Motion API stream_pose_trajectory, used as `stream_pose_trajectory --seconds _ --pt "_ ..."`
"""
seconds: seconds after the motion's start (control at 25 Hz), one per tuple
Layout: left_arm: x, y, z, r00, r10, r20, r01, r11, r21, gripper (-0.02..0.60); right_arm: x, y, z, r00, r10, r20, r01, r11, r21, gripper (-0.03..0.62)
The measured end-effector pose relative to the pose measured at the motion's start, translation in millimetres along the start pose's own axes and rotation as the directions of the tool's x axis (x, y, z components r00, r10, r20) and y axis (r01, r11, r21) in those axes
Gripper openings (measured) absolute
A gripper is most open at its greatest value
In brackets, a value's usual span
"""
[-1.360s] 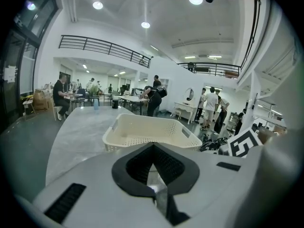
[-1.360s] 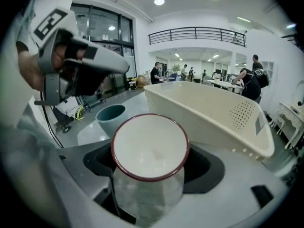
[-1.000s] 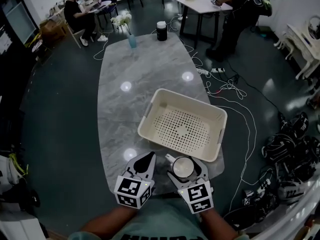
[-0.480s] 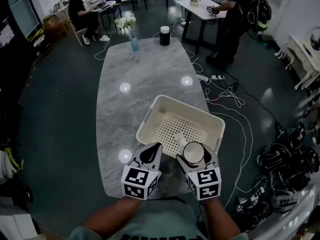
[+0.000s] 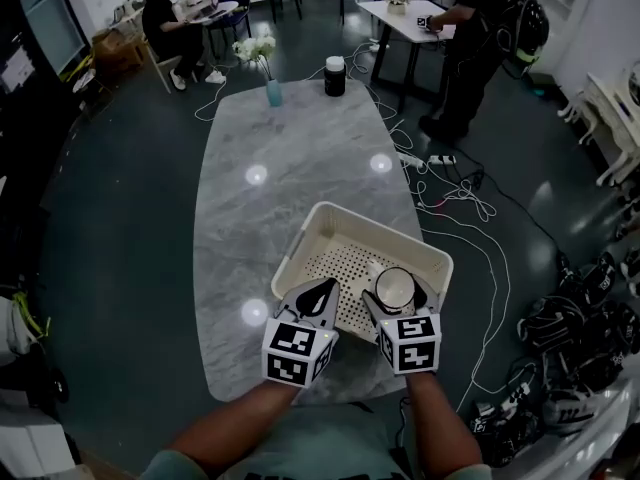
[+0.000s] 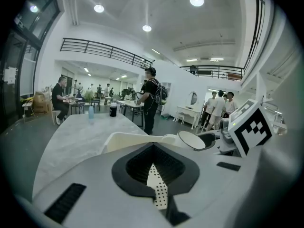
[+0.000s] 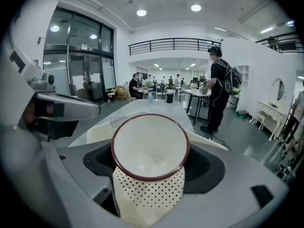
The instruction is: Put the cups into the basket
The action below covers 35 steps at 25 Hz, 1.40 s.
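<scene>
The right hand-held gripper (image 5: 398, 291) pinches the white cup (image 7: 149, 146) above the basket's (image 5: 296, 240) near end. The left hand-held gripper (image 5: 318, 291), pressed together and empty, hangs beside it. If released from this height, the cup could bounce or tip over on the basket's perforated floor.

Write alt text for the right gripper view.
A white cup with a dark red rim is clamped between the jaws, its mouth facing the camera, over the basket's perforated floor. Beyond lie a marble table and a standing person with a backpack.
</scene>
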<state>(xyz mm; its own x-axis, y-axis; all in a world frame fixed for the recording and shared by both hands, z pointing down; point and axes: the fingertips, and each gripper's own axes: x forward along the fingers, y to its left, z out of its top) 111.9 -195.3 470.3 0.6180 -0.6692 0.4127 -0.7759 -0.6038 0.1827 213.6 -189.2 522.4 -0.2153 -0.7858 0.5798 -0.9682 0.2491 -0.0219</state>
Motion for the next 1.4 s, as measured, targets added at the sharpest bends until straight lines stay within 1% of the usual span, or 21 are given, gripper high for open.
stream_pose_trajectory --seconds 0.12,0.48,0.76,1.0,1.4 --pt "9 5 -3 1.0 0.007 -0.02 -0.007 1.0 -0.012 0.006 18 -11 -9 1.0 -0.012 -0.028 0.012 1.0 -0.004 0.38" --pt "14 16 -20 0.998 0.024 -0.056 -0.027 0.998 -0.056 0.006 55 -24 -41 0.993 -0.006 -0.116 0.012 0.999 0.05 0.38" --pt "13 21 -33 0.996 0.033 -0.077 -0.041 0.994 -0.1 0.006 77 -35 -55 0.981 0.009 -0.192 -0.005 1.0 0.019 0.38" --pt "13 27 -38 0.995 0.046 -0.086 -0.056 0.991 -0.118 0.006 97 -50 -70 0.97 0.001 -0.244 0.003 1.0 0.015 0.38" --pt "13 31 -37 0.995 0.046 -0.093 -0.057 0.991 -0.122 0.006 123 -55 -86 0.959 0.004 -0.285 0.009 0.999 0.044 0.38"
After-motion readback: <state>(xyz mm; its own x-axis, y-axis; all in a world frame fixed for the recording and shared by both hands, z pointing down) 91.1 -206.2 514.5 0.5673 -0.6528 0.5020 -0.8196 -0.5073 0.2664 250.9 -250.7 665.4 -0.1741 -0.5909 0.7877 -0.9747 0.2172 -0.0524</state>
